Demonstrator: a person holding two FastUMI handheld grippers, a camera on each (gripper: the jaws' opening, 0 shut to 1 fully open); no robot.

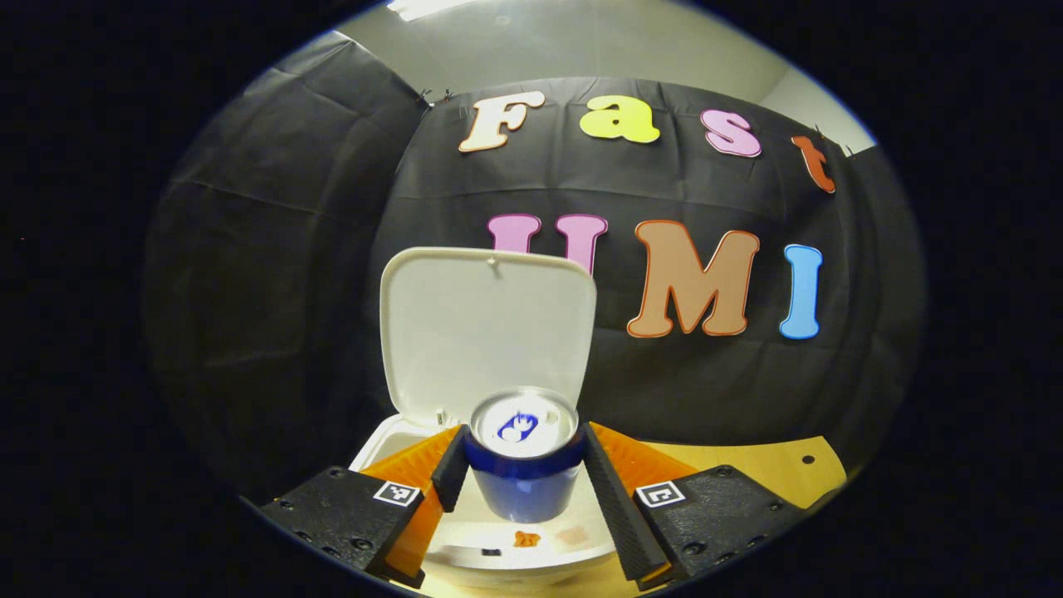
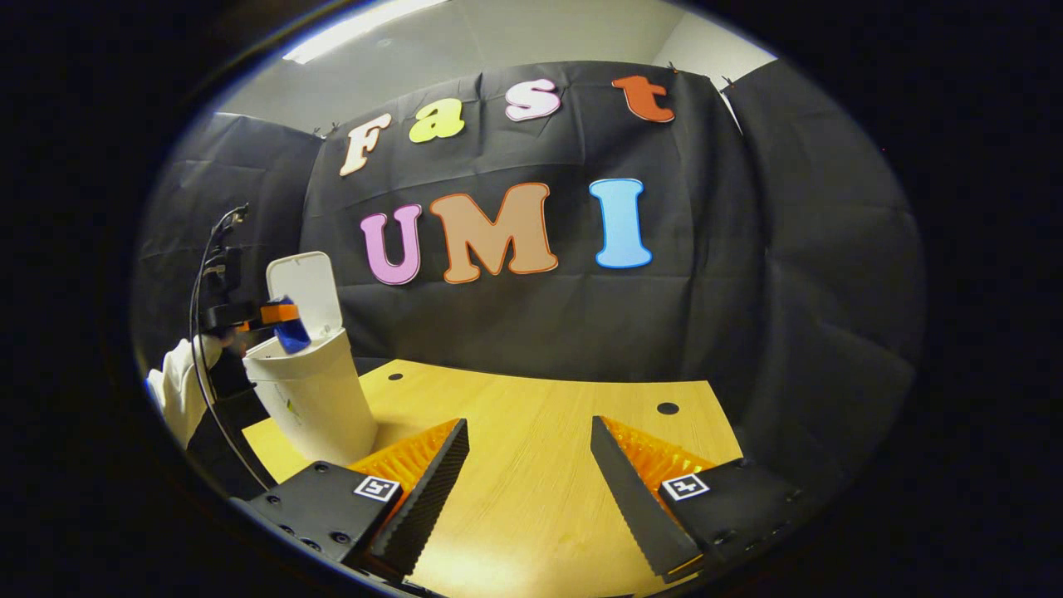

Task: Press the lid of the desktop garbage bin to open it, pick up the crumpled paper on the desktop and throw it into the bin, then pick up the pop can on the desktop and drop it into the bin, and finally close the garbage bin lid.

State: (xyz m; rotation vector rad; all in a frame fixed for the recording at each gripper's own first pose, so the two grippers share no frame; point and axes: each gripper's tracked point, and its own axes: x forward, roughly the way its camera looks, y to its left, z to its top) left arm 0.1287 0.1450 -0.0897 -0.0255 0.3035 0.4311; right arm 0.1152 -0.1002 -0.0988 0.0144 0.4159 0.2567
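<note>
Holding the pop can [image 1: 524, 453] pinched in the left gripper [image 1: 521, 486] just above the open garbage bin [image 1: 399, 436] — lid [image 1: 486, 328] upright. Dropping step in hand; next, spreading the fingers, then closing the lid. Right gripper [image 2: 530, 477] spread, empty, over the table [image 2: 531, 415].

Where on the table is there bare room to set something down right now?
The wooden table is bare from the white bin rightward to the black cloth wall, including the stretch ahead of the right gripper. It is crowded at the bin, where the left gripper holds the can over the opening.
</note>
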